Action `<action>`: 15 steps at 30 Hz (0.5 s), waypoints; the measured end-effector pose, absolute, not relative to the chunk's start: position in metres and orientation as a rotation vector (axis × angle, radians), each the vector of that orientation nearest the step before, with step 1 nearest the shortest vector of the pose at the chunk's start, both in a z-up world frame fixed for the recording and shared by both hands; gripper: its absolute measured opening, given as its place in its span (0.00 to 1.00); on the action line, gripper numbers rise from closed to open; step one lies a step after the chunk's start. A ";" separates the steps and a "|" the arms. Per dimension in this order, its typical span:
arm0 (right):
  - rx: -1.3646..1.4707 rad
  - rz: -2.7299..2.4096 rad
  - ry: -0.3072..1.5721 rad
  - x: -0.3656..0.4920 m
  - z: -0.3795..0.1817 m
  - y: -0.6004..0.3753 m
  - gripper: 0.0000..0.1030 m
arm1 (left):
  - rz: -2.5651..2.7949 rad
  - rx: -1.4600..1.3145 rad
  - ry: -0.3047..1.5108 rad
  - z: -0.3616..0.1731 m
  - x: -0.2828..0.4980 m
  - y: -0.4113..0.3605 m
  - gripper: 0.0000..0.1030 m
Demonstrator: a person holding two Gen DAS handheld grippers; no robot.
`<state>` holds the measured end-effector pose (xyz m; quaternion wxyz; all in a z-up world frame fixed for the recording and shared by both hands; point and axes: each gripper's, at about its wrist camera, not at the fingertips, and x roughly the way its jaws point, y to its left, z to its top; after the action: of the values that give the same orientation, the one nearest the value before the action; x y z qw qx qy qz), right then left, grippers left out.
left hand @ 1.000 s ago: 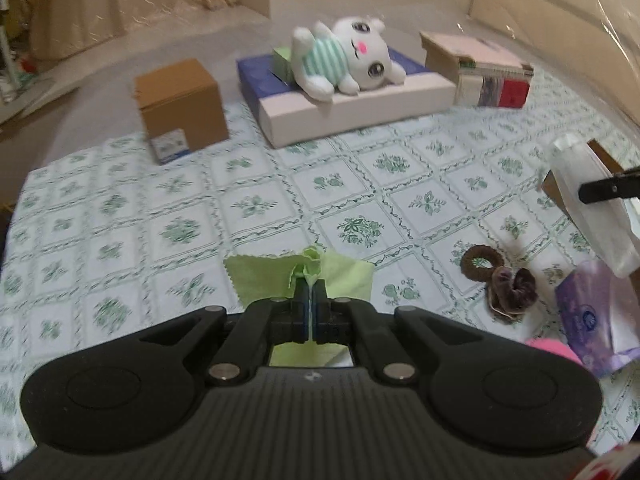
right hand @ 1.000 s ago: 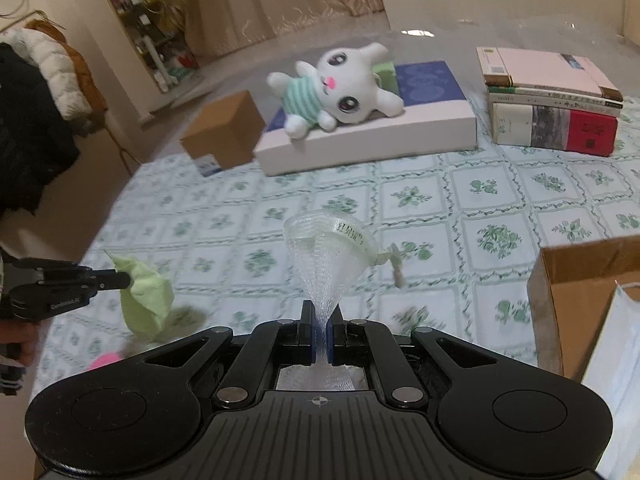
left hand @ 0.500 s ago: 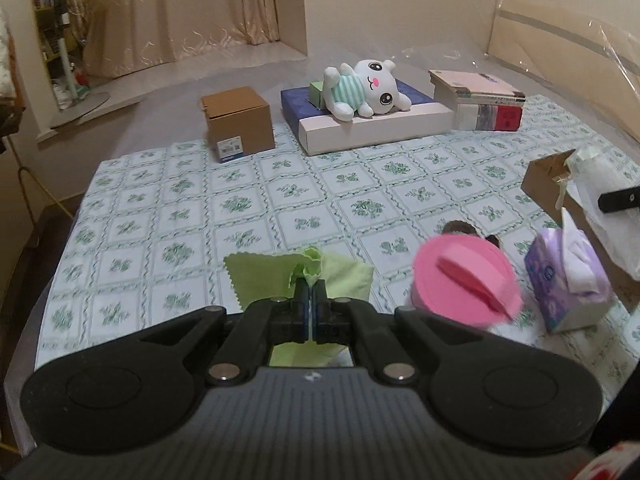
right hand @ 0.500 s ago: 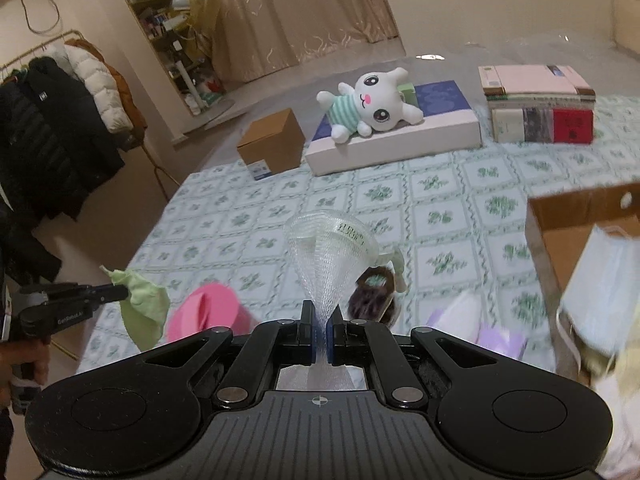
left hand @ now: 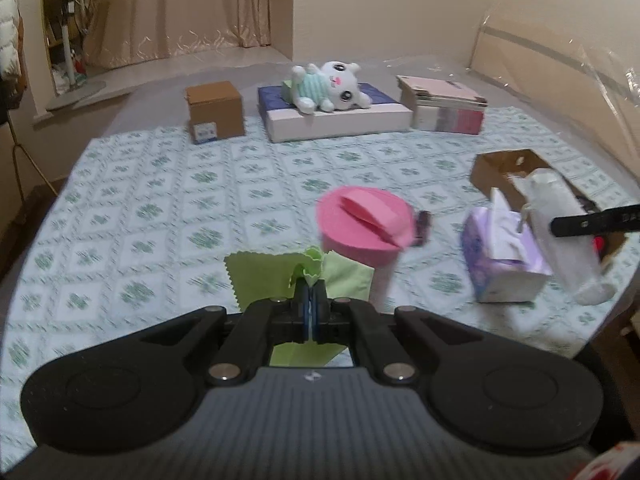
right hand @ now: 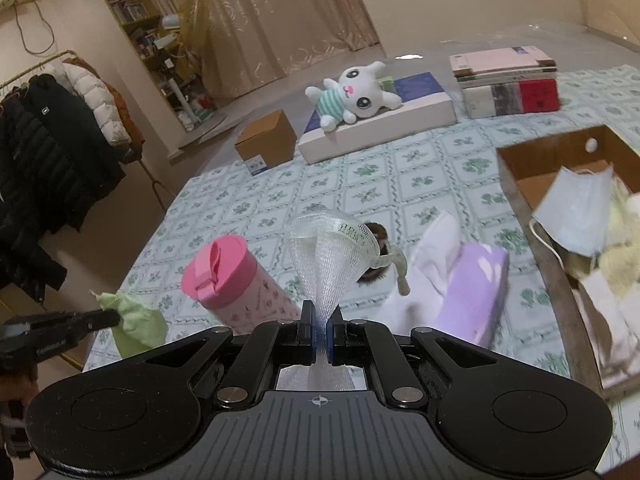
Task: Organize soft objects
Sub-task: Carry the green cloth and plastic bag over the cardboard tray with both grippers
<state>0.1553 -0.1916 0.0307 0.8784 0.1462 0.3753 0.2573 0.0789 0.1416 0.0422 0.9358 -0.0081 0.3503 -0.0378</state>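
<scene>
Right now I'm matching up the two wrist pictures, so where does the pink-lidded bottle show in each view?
Left wrist view: the pink-lidded bottle stands right of centre, just beyond the green cloth in the left gripper.
Right wrist view: the bottle is lower left of centre, beside the white mesh pouch in the right gripper.
Shared landmark: the purple tissue pack, to the bottle's right in both.

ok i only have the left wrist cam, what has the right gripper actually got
observer: the right gripper is shut on the narrow end of a white mesh pouch.
operator: what's inside the cardboard box
observer: a pale face mask lies in it, over something yellowish.
operator: and under the pink lid
observer: it tops a tall bottle with a patterned pink body.
</scene>
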 end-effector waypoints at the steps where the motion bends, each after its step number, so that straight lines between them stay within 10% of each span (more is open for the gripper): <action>1: 0.308 0.531 0.781 0.151 0.029 -0.195 0.05 | -0.080 -0.039 0.713 0.041 0.076 0.137 0.01; 15: 0.326 0.465 0.751 0.115 0.026 -0.241 0.05 | -0.189 -0.087 0.708 0.028 0.071 0.053 0.01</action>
<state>0.1148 -0.2407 0.0264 0.8912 0.1572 0.3620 0.2239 0.0712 0.0534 0.0281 0.9327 -0.0424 0.3460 -0.0923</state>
